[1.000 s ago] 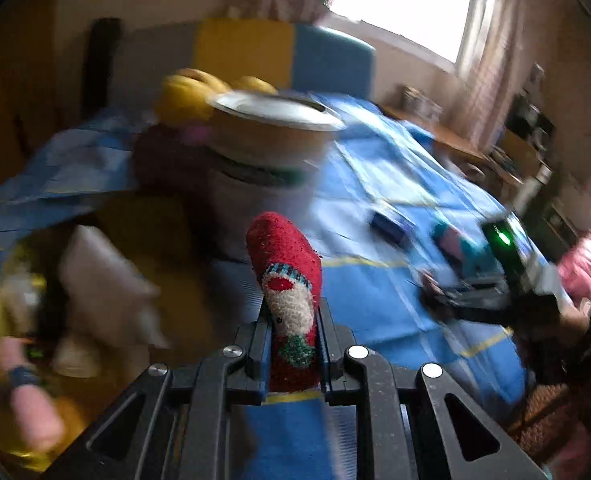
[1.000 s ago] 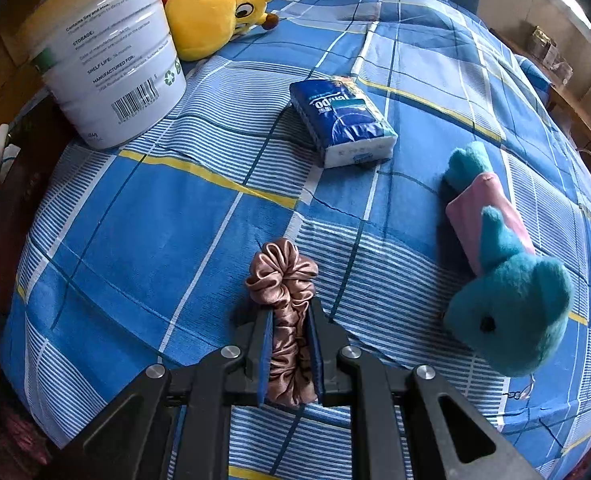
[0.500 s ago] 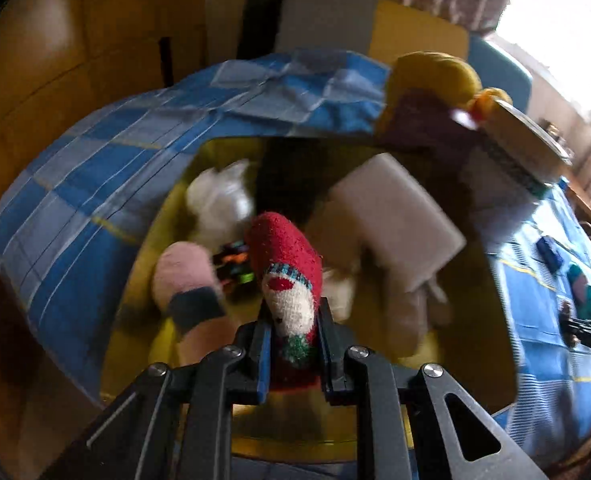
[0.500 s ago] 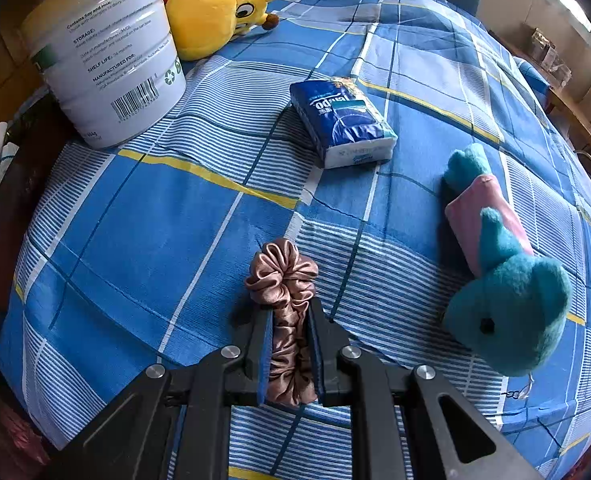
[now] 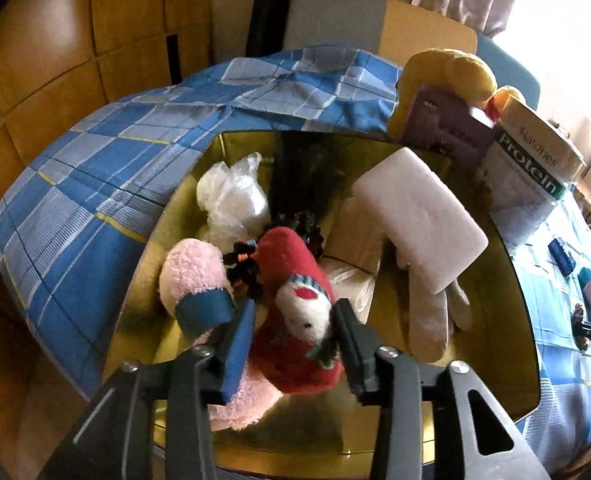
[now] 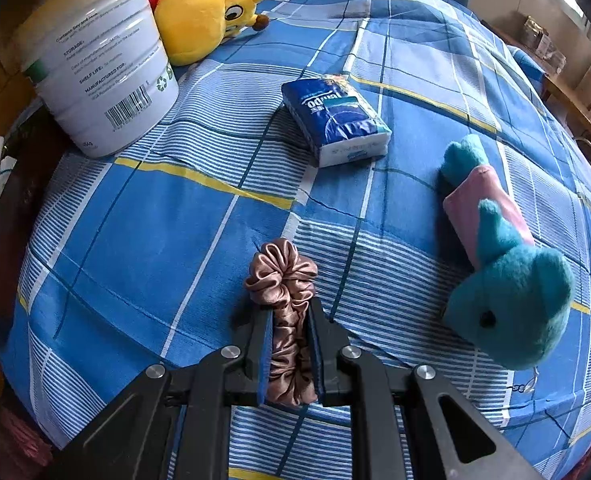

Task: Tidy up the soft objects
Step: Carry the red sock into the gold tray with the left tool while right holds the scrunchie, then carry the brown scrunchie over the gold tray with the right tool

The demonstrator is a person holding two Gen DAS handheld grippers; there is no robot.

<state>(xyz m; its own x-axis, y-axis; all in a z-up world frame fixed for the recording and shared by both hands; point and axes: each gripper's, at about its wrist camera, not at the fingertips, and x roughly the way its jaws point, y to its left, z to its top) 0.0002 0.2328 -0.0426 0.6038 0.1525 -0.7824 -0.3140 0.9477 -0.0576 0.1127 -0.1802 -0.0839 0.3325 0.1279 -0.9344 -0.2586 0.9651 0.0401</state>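
My left gripper (image 5: 293, 320) is open over a yellow bin (image 5: 507, 344). A red Christmas sock (image 5: 295, 276) with a white face lies loose between its jaws, on a pink fuzzy sock (image 5: 193, 276). The bin also holds a white sponge block (image 5: 419, 216), a beige glove (image 5: 431, 320), a plastic bag (image 5: 231, 196) and a dark hair tie (image 5: 243, 268). My right gripper (image 6: 291, 344) is shut on a brown satin scrunchie (image 6: 283, 276) just above the blue checked cloth (image 6: 143, 232).
On the cloth are a white protein tub (image 6: 95, 60), a yellow plush giraffe (image 6: 207, 12), a blue tissue pack (image 6: 335, 120) and a teal plush toy (image 6: 507, 276). Wooden panels (image 5: 75, 40) stand left of the bin.
My left gripper swung from the table over the bin, lowered, and opened its jaws, so the red sock now rests in the bin. My right gripper has not moved.
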